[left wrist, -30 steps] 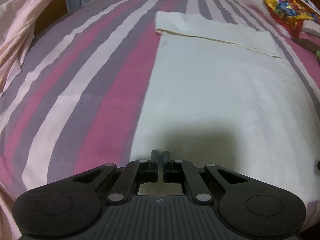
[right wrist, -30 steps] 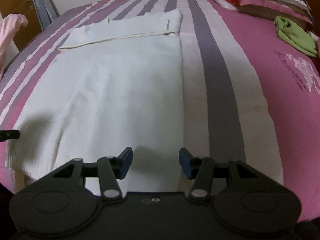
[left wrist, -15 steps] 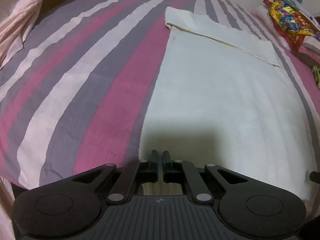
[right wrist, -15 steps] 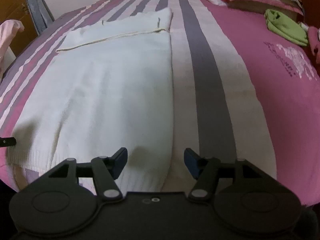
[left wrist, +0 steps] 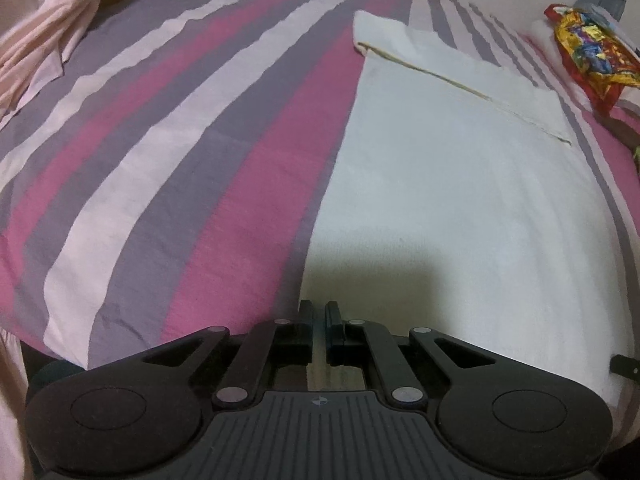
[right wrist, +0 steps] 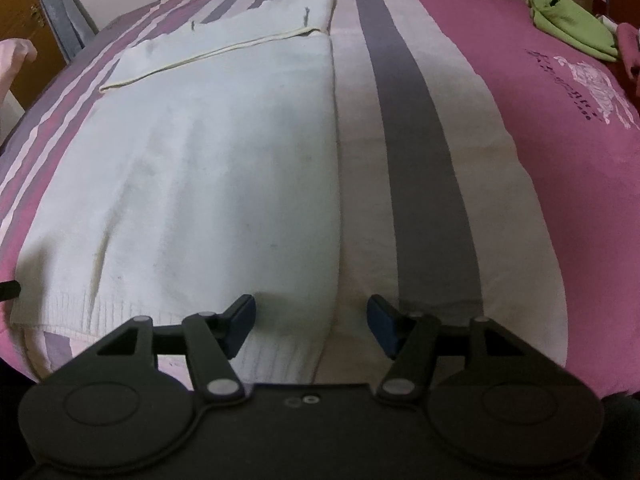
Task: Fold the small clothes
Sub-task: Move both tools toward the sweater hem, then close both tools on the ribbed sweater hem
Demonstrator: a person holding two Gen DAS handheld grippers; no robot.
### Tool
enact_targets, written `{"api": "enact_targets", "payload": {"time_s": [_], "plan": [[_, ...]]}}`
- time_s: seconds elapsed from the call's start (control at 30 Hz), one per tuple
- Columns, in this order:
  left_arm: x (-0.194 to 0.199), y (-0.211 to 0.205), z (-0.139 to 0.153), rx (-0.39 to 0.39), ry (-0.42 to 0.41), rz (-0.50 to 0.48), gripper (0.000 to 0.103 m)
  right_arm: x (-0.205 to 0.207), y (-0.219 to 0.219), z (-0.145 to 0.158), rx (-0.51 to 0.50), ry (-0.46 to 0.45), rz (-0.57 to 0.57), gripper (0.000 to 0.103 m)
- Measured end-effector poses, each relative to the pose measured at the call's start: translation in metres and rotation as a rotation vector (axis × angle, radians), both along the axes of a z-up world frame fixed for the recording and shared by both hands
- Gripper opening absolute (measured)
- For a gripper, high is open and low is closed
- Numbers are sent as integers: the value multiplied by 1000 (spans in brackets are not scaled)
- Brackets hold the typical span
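1. Both tongs have pulled back toward the near edge of the bed over the last second. More of the near hem of the white knitted cloth (right wrist: 216, 184) now shows in front of the right tongs.
2. That looks like lining up to grab the near hem, so the next fold has probably not begun.
3. The white cloth lies flat on the pink, purple and white striped bed sheet (left wrist: 168, 152). Its far end, at 12 o'clock, is already folded over into a band.
4. The left tongs (left wrist: 319, 320) are together, with only a thin gap. They sit at the near left corner of the cloth. I cannot tell if they pinch the hem.
5. The right tongs (right wrist: 311, 322) are wide apart and hold nothing. The cloth's near right corner lies between them.
6. A small green crumpled cloth (right wrist: 572, 28) lies far off at 2 o'clock in the right view.
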State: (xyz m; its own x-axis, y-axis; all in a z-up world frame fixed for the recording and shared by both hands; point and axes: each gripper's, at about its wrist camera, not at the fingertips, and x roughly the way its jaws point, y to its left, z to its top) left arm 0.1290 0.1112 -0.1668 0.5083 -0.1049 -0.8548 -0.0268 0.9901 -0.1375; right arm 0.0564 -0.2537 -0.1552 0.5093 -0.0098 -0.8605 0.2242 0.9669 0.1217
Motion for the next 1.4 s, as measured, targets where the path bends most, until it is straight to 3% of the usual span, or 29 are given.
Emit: {"api": "enact_targets", "payload": {"time_s": [0.13,0.33,0.4,0.47,0.57,0.63,0.7,0.77,0.8,0.83,0.9,0.93,1.07,1.17,1.2,1.23,1.3,1.33,1.4], "plan": [[1,1,0,-6,10,22,3,1,-1,1,11,-4,-8,62],[2,-15,2,93,20,-19,3,-3,1,2,5,-21,-6,62],[-5,-17,8,104,-62,-30,3,-3,1,3,8,-22,-5,62],[-8,-13,12,52,-93,-12,3,-4,1,3,3,-21,-2,62],[-5,-13,12,75,-85,-4,3,-4,0,5,2,-25,-5,62],[-1,-14,8,128,-28,-2,4,-4,0,5,4,-26,-5,62],[2,-13,5,133,6,18,4,-4,-1,5,1,-28,-7,62],[1,-11,5,120,3,26,21,-5,-1,4,6,-25,-10,62],[0,-12,6,121,-4,21,66,-5,0,3,7,-23,-11,63],[-3,-13,8,128,-26,16,103,-5,0,3,6,-22,-10,63],[-12,-20,17,137,-114,-15,103,-4,0,3,5,-21,-7,63],[-11,-25,19,152,-118,-43,103,-4,1,4,5,-21,-4,63],[-6,-27,14,148,-67,-53,103,-3,0,3,8,-24,-1,63],[-7,-13,9,48,-57,-1,102,-4,-1,3,3,-21,-4,63],[-4,-9,5,12,-49,15,90,-4,-1,2,6,-19,-6,63],[-4,-7,3,-7,-36,23,70,-4,-1,1,7,-17,-6,62],[-4,-6,-5,-34,1,14,46,-4,-1,1,5,-12,-6,62],[-5,-6,-8,-43,3,15,40,-5,-1,1,6,-13,-7,62],[-7,-8,-10,-45,-2,16,40,-4,1,0,3,-10,-4,62]]}}
